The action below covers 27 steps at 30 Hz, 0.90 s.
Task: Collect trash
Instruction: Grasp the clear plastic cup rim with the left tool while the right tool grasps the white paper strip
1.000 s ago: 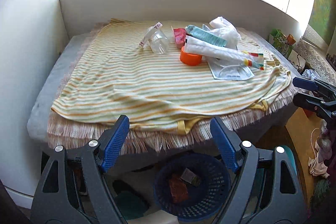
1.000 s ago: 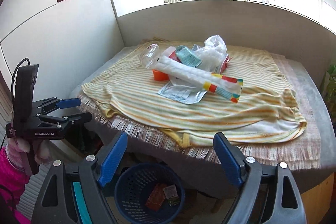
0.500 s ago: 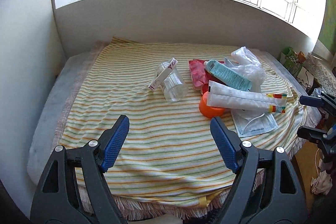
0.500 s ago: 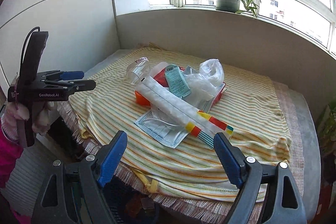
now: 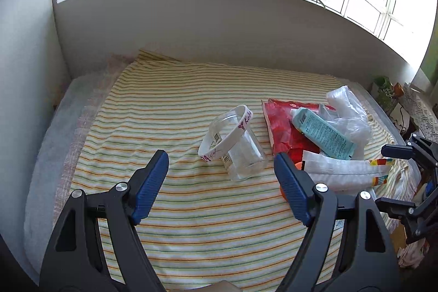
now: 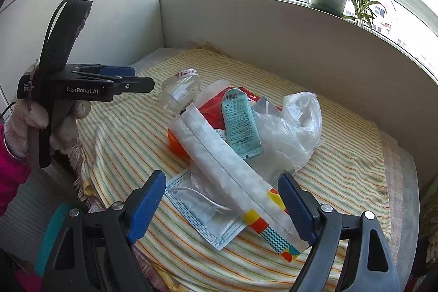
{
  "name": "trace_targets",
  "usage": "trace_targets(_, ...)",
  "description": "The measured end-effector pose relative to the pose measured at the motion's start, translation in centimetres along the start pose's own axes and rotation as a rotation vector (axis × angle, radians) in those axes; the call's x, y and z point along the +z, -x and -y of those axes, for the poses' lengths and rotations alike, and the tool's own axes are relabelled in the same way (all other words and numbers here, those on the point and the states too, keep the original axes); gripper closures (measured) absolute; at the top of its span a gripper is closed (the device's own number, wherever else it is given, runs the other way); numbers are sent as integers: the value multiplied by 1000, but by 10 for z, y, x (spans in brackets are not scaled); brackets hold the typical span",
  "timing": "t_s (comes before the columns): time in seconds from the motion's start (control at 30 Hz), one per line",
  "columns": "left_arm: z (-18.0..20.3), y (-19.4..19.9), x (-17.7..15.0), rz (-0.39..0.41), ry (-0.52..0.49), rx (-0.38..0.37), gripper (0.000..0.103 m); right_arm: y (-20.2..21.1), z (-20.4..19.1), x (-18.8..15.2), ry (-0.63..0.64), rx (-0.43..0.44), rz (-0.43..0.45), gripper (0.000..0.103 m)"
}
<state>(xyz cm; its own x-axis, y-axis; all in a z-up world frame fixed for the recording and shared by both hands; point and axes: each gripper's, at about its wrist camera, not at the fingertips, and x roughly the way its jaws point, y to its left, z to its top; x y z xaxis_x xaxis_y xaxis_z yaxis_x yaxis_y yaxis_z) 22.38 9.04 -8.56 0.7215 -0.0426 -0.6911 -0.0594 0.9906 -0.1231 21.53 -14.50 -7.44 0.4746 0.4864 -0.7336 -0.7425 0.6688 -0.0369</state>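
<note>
Hovering over the striped cloth (image 6: 342, 168), we are holding both claws wide and empty, the right claw (image 6: 221, 205) nearest the long white wrapper (image 6: 219, 166) lying lengthwise between its jaws, the left claw (image 5: 221, 186) facing the clear cup (image 5: 241, 152).

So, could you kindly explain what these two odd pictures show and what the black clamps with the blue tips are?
There is no robot here: a person holds a clamp-like gripper in each hand, each carrying a wide-angle camera looking along its fingers. One picture comes from the left gripper, the other from the right gripper. Both are open and hold nothing. On the striped cloth lies trash: a clear plastic jar with a white wristband leaning on it, a teal sachet, a long white wrapper, a face mask and a crumpled plastic bag.
</note>
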Motion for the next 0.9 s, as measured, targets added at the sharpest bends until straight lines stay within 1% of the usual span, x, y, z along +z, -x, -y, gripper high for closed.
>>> trace_targets(0.1,0,-11,5,-9,-5,0,24,-7,2,1,8,2,-20,17)
trace_targets(0.13,0,-15,6,-13,-8,0,27,-8,2,1,12,0,-24,17)
trace_targets(0.17,0,-19,8,-17,-10,0,33,-10,2,2,17,-3,-29,17)
trace_targets(0.23,1,-25,11,-25,-14,4,39,-13,1,2,28,-6,-37,17)
trace_targets(0.33,1,-33,14,-31,-15,-7,41,-16,-1,4,47,-10,-49,18)
trace_targets(0.47,-4,-42,19,-42,7,-50,54,-21,-6,6,83,-21,-65,19)
trace_targets(0.5,-6,-43,20,-42,17,-56,56,-23,-7,6,92,-27,-69,20)
trace_targets(0.57,-7,-45,22,-41,31,-72,63,-29,-7,8,103,-32,-78,25)
trace_targets(0.6,-8,-46,23,-40,37,-82,65,-30,-7,8,106,-33,-81,25)
trace_targets(0.67,-9,-49,25,-42,53,-99,73,-33,-6,8,110,-36,-89,29)
trace_targets(0.7,-9,-48,26,-41,58,-103,74,-35,-6,8,112,-36,-94,30)
trace_targets(0.73,-9,-49,27,-38,59,-104,78,-37,-6,8,115,-36,-100,34)
trace_targets(0.77,-8,-48,30,-32,62,-105,85,-39,-5,7,116,-36,-104,37)
trace_targets(0.83,-10,-49,35,-24,75,-107,94,-43,-6,7,118,-34,-113,41)
trace_targets(0.87,-12,-49,35,-21,82,-110,96,-44,-5,7,118,-32,-117,44)
trace_targets(0.9,-14,-47,36,-19,90,-115,97,-45,-5,7,118,-28,-119,44)
